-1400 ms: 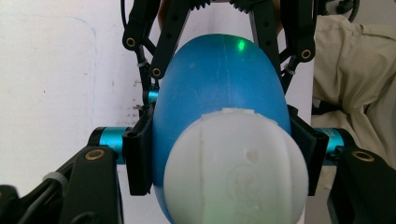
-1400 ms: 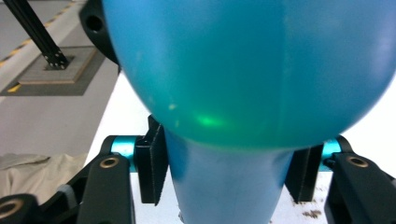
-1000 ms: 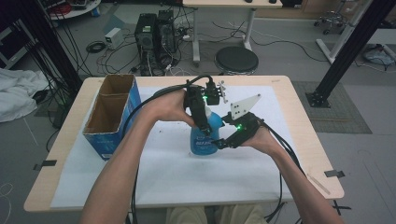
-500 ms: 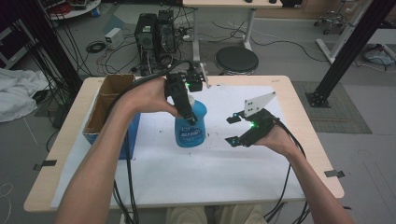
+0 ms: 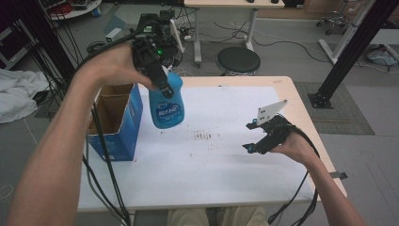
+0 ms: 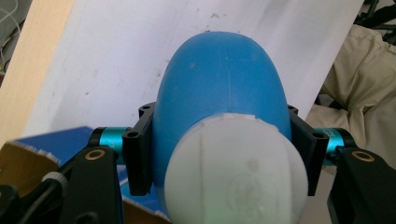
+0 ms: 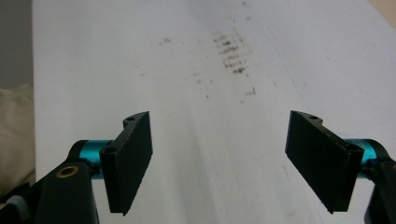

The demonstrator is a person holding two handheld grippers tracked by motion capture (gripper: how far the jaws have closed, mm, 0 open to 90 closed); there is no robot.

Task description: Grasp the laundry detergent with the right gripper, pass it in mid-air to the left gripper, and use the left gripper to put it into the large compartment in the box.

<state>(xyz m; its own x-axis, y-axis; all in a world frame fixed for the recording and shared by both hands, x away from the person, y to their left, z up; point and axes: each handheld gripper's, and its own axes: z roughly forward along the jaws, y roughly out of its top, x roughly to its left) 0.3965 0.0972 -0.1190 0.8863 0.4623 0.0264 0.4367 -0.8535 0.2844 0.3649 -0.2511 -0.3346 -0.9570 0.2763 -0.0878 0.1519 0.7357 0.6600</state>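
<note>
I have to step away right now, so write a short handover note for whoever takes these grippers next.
Left gripper: shut on the blue bottle, fingers clamping its neck, held in the air beside the cardboard box.
Right gripper: open, holding nothing, low over the white sheet on the table's right side.
Done: bottle lifted off the sheet.
Left: probably lower the bottle into the open box, then release.
</note>
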